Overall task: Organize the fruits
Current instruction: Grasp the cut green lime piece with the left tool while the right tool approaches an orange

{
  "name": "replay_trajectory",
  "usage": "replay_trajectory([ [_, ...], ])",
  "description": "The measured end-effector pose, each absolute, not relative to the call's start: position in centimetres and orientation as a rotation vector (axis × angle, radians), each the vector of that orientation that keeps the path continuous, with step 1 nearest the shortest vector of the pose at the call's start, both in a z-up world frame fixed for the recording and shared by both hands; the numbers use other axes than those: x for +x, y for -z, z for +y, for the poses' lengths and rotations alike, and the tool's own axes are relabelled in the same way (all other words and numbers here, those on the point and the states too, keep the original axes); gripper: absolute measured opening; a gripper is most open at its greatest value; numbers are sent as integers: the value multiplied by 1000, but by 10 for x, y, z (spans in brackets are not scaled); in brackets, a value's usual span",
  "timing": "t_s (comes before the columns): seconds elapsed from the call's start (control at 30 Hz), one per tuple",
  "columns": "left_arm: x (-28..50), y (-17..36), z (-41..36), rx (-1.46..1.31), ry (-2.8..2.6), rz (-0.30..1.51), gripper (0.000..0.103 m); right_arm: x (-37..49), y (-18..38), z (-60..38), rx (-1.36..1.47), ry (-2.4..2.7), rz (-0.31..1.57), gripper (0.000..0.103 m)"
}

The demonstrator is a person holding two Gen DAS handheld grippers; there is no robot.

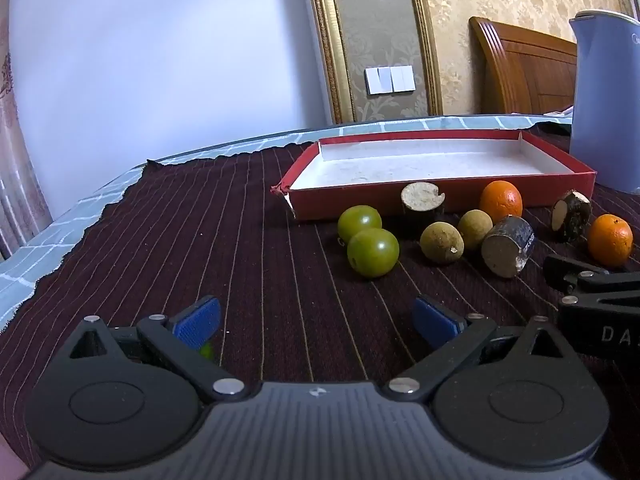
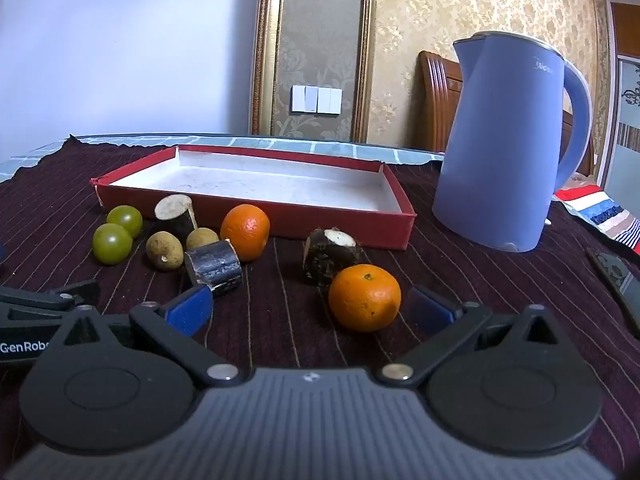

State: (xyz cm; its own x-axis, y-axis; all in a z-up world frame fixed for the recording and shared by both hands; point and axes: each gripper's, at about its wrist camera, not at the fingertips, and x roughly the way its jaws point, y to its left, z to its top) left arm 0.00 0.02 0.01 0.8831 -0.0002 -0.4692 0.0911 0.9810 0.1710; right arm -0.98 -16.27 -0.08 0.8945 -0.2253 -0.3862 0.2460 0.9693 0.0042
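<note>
In the left wrist view, the blue kettle (image 1: 600,108) is cut off by the right edge, as is the right gripper (image 1: 600,304). A small green object (image 1: 207,350) sits mostly hidden behind the left gripper's finger (image 1: 198,322). In the right wrist view, the striped cloth (image 2: 604,210) and a dark object (image 2: 618,276) run off the right edge.

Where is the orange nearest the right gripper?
In the right wrist view, the orange sits on the striped cloth just ahead of the open right gripper, toward its right finger, beside a dark cut chunk.
</note>
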Motion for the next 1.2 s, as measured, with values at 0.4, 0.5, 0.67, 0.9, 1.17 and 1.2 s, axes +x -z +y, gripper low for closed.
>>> replay_trajectory([
  [0.4, 0, 0, 0, 187, 50, 489, 103, -10, 1, -165, 67, 240, 395, 103],
  [0.5, 4, 0, 2, 179, 52, 490, 103, -10, 1, -165, 67, 240, 396, 103],
  [0.67, -12, -5, 6, 187, 66, 441, 103, -11, 1, -166, 80, 244, 390, 103],
  [0.9, -36, -17, 23, 224, 56, 373, 103, -17, 0, -170, 90, 227, 402, 103],
  [1.17, -26, -14, 65, 76, 67, 472, 103, -21, -2, -173, 89, 204, 415, 103],
  [1.2, -25, -12, 68, 78, 67, 479, 103, -22, -2, -174, 90, 204, 420, 103],
])
